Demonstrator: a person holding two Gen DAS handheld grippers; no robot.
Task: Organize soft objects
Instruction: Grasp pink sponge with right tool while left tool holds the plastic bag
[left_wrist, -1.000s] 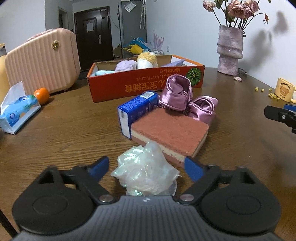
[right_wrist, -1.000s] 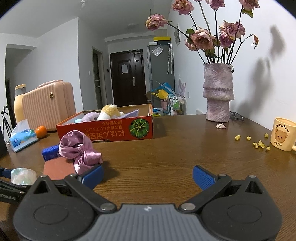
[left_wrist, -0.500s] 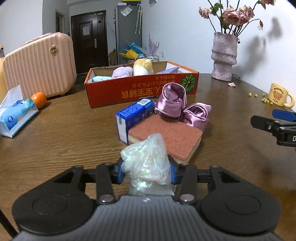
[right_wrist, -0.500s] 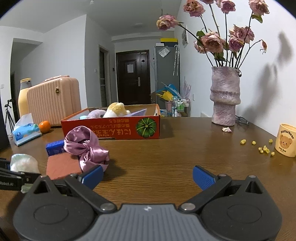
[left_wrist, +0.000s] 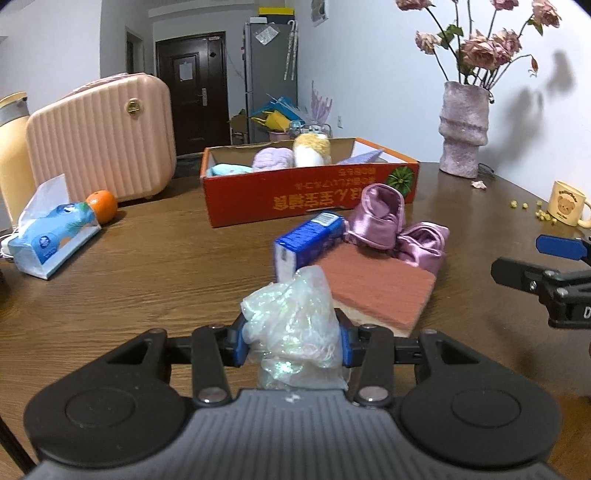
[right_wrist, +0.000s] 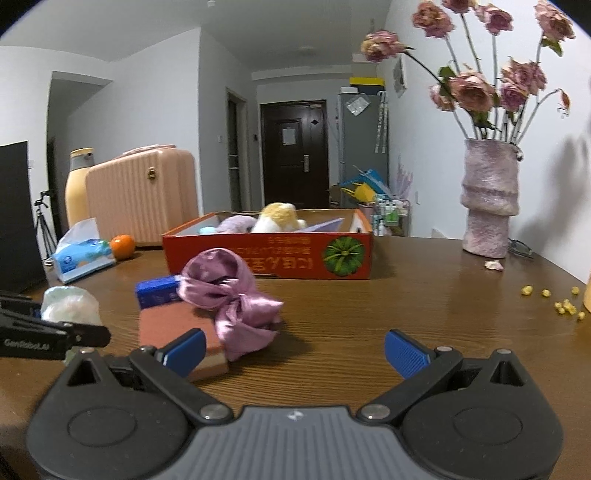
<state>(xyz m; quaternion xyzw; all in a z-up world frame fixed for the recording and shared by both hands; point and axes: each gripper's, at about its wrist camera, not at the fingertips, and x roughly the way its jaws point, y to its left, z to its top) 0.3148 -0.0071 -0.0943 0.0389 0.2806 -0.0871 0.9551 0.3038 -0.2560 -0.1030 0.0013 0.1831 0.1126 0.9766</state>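
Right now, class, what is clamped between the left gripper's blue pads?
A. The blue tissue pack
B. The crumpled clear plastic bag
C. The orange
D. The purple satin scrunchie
B: in the left wrist view the left gripper has its pads pressed against both sides of the crumpled clear plastic bag, while the purple satin scrunchie lies farther off on the table.

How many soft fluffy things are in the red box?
3: a blue one at the left, a purple one in the middle, a yellow-white one beside it. More may hide behind the box wall.
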